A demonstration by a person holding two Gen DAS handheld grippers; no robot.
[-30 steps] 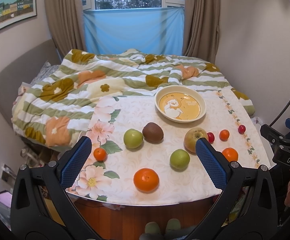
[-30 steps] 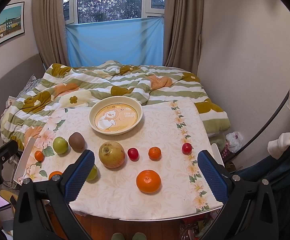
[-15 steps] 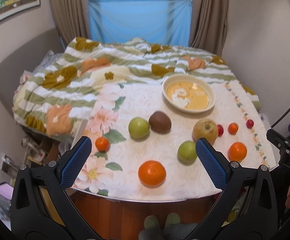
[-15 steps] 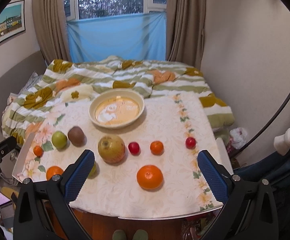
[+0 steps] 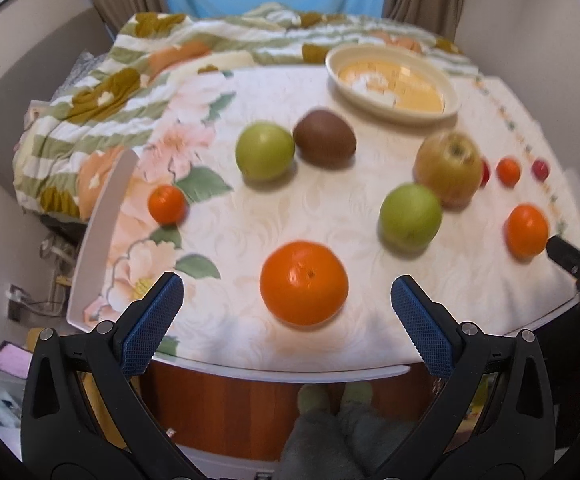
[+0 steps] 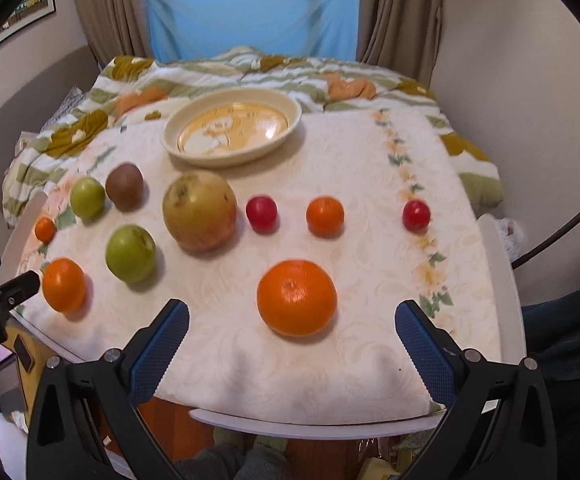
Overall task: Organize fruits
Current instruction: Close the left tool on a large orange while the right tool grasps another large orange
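Above the table's near edge, both grippers, left gripper (image 5: 287, 308) and right gripper (image 6: 292, 336), gape wide and empty; each should straddle its large round orange (image 5: 304, 283) (image 6: 297, 298) squarely before closing gently.

Both grippers' fingers (image 5: 154, 324) (image 6: 158, 348) spread wide

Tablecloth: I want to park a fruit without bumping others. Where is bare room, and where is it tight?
Free: the cloth between the bowl and the right red fruit, and the near edge right of the big orange. Crowded: the left side, around the kiwi, green apples and large apple.
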